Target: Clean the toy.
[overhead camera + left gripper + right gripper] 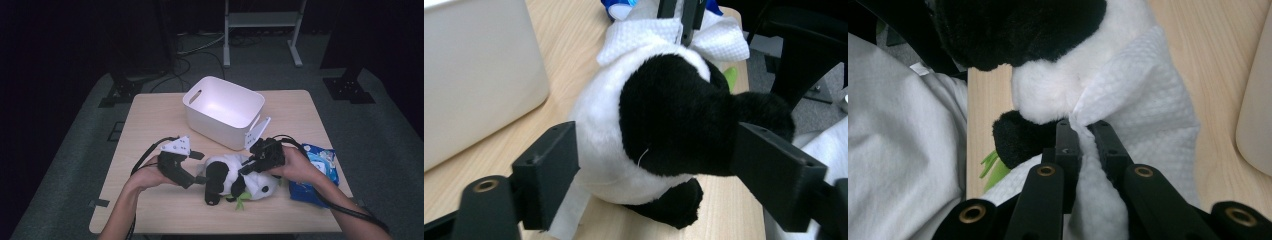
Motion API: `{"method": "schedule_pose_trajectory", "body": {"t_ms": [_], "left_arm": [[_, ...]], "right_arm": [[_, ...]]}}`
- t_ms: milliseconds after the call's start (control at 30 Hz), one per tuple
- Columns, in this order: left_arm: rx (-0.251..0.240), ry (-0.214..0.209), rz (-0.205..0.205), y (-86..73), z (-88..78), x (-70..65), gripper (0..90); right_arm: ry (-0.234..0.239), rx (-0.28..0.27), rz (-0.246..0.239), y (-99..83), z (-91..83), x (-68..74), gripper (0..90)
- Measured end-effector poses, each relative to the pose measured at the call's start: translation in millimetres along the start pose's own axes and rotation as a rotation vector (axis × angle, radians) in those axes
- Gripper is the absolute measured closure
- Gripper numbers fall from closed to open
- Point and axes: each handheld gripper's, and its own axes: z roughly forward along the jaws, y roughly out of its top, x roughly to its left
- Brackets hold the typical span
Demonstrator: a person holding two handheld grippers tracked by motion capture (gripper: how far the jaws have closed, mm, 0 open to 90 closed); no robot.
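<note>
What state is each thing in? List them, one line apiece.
Panda plush: lying on the table, partly draped by the wipe.
White wipe: pinched, laid against the plush.
White bin: upright, nothing visible inside.
Blue wipes pack: lying flat.
Left hand-held gripper: open, straddling the plush.
Right hand-held gripper: shut on the wipe.

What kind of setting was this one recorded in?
Probably a lab or studio recording station: a small wooden table on grey carpet, dark surroundings, loose floor cables and a metal stand frame behind.
</note>
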Motion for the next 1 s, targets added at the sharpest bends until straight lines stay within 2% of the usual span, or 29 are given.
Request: {"method": "schedule_pose_trajectory", "body": {"t_ms": [67,200,367,567,600,700,800,1000], "left_arm": [[-0.007,-0.027,-0.014,-5.8,5.2,2.3,16.9],[-0.009,-0.037,-0.015,-9.5,7.1,4.6,15.9],[0.038,-0.021,0.005,-14.3,11.1,6.3,15.8],[0.049,-0.033,0.027,-14.7,22.9,8.3,15.7],[0.054,-0.028,0.028,-15.1,25.6,9.0,12.6],[0.096,-0.022,0.034,-17.6,35.8,10.9,12.6],[0.106,-0.015,0.031,-18.7,46.3,10.8,12.6],[0.110,-0.017,0.045,-16.3,47.0,11.6,13.5]], "right_arm": [[-0.001,0.002,0.000,-0.3,0.0,-0.1,82.6],[-0.003,0.003,0.004,-1.9,-0.8,-0.1,82.6],[-0.005,-0.001,0.009,-4.0,-2.2,-1.0,82.6],[-0.006,0.002,0.007,-4.7,-2.5,-0.5,82.6],[-0.008,0.002,0.006,-5.2,-3.0,-0.6,82.5],[-0.003,-0.002,0.007,-4.6,-3.2,0.3,82.5],[-0.007,-0.010,-0.006,-0.6,-3.4,2.4,82.3],[0.007,-0.047,-0.034,12.6,-6.6,6.2,82.3]]}}
